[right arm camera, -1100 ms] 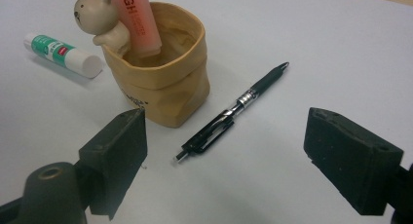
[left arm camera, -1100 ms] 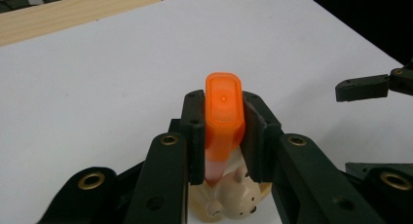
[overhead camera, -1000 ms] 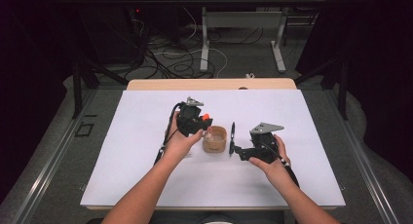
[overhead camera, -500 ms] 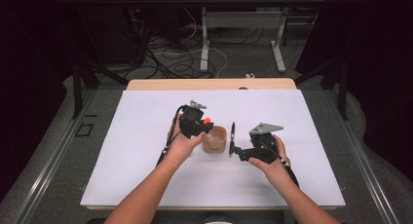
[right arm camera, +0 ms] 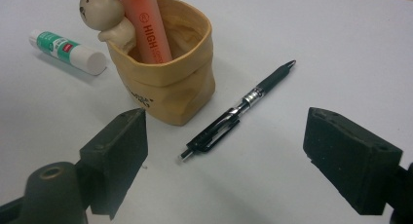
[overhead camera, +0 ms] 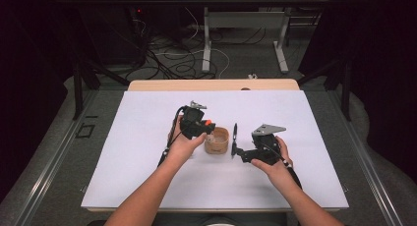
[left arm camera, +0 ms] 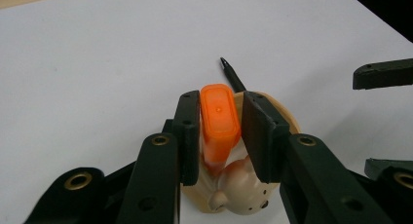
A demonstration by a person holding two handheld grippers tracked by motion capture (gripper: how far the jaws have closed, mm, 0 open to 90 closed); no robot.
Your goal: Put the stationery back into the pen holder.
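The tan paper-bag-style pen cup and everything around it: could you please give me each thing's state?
Tan pen cup: upright, open-topped.
Orange highlighter: standing in cup, capped.
Black ballpoint pen: lying flat beside cup.
White glue stick: lying flat, capped.
Left gripper: jaws just opening around highlighter.
Right gripper: open, empty.

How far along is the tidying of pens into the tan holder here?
Done: the orange highlighter stands in the tan paper-bag-style holder. In hand: the left gripper has just been opening, its jaws now apart from the highlighter between them. Left: the black pen and glue stick lie on the table; the right gripper is open.
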